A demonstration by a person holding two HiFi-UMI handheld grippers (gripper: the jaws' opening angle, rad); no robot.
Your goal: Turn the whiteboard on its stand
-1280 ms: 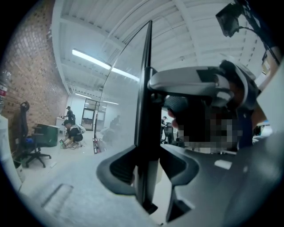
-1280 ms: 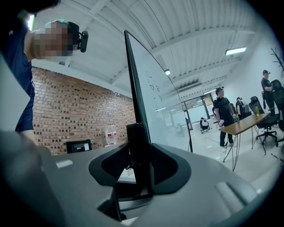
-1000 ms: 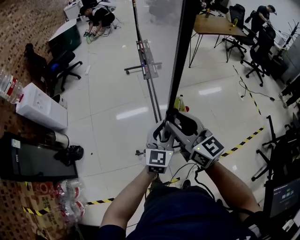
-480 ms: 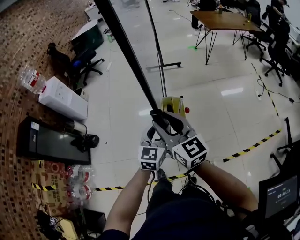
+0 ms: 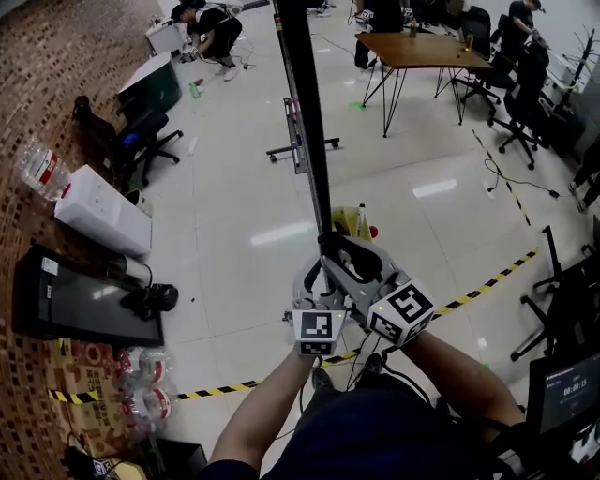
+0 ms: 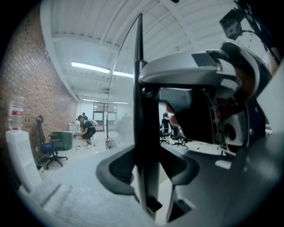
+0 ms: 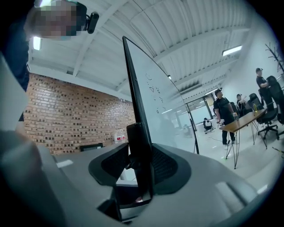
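Note:
The whiteboard's black frame edge (image 5: 305, 122) rises steeply from my hands to the top of the head view. Its wheeled stand (image 5: 298, 142) stands on the floor behind it. My left gripper (image 5: 317, 274) and right gripper (image 5: 354, 255) clamp the same edge side by side, low on the board. In the left gripper view the black bar (image 6: 139, 111) runs up between the pads of the left gripper (image 6: 146, 167), with the right gripper's body (image 6: 199, 75) just above. In the right gripper view the right gripper (image 7: 140, 167) pinches the bar (image 7: 138, 142), and the white board face (image 7: 157, 95) stretches away.
A wooden desk (image 5: 422, 47) and office chairs (image 5: 514, 103) stand at the back right, and a person crouches at the back left (image 5: 214, 26). Along the left are a black chair (image 5: 131, 141), a white box (image 5: 101, 214) and a black case (image 5: 80, 305). Yellow-black tape (image 5: 487, 284) crosses the floor.
The board's edge leaned left half a second ago and now stands closer to upright in the head view. Both grippers have stayed clamped on it throughout.

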